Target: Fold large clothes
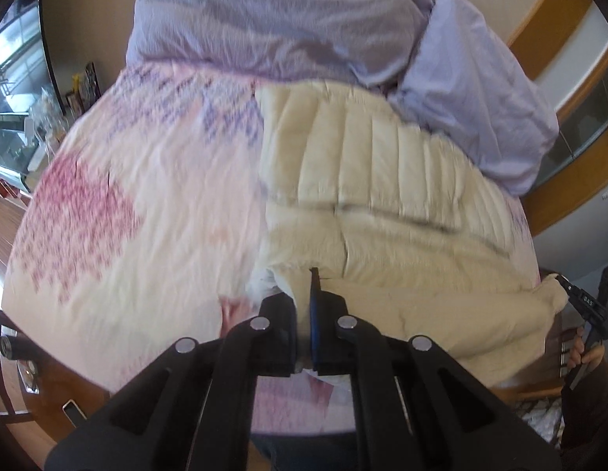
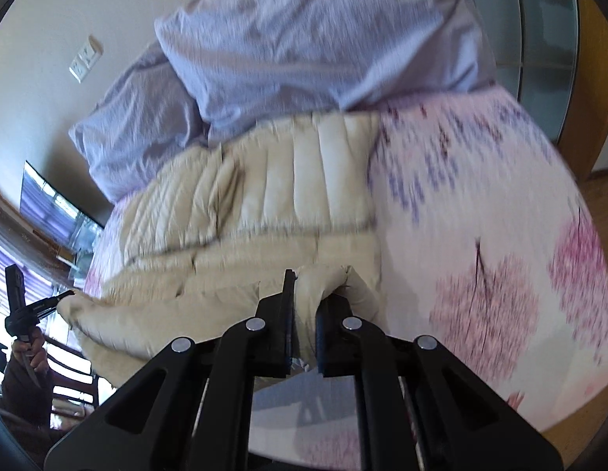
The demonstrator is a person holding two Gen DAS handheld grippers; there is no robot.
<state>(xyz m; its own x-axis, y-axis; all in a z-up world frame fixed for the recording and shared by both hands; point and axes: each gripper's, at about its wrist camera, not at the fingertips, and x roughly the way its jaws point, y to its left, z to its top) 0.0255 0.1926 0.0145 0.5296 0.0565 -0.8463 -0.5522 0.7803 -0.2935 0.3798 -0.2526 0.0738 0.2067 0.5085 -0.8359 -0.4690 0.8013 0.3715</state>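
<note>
A cream quilted puffer jacket (image 1: 382,180) lies on a bed with a pink and purple flowered sheet (image 1: 139,180). My left gripper (image 1: 304,294) is shut on the jacket's near edge at one corner. My right gripper (image 2: 308,294) is shut on the jacket's (image 2: 264,196) other near corner, with a bunch of cream fabric between the fingers. The near edge is lifted off the bed between the two grippers. The right gripper also shows at the far right of the left wrist view (image 1: 570,286), and the left gripper at the far left of the right wrist view (image 2: 62,298).
A crumpled lilac duvet (image 1: 272,15) and a lilac pillow (image 1: 476,90) lie at the head of the bed behind the jacket. A wooden headboard and wall trim (image 1: 570,180) stand at the right. A dark wooden chair (image 2: 68,376) stands beside the bed.
</note>
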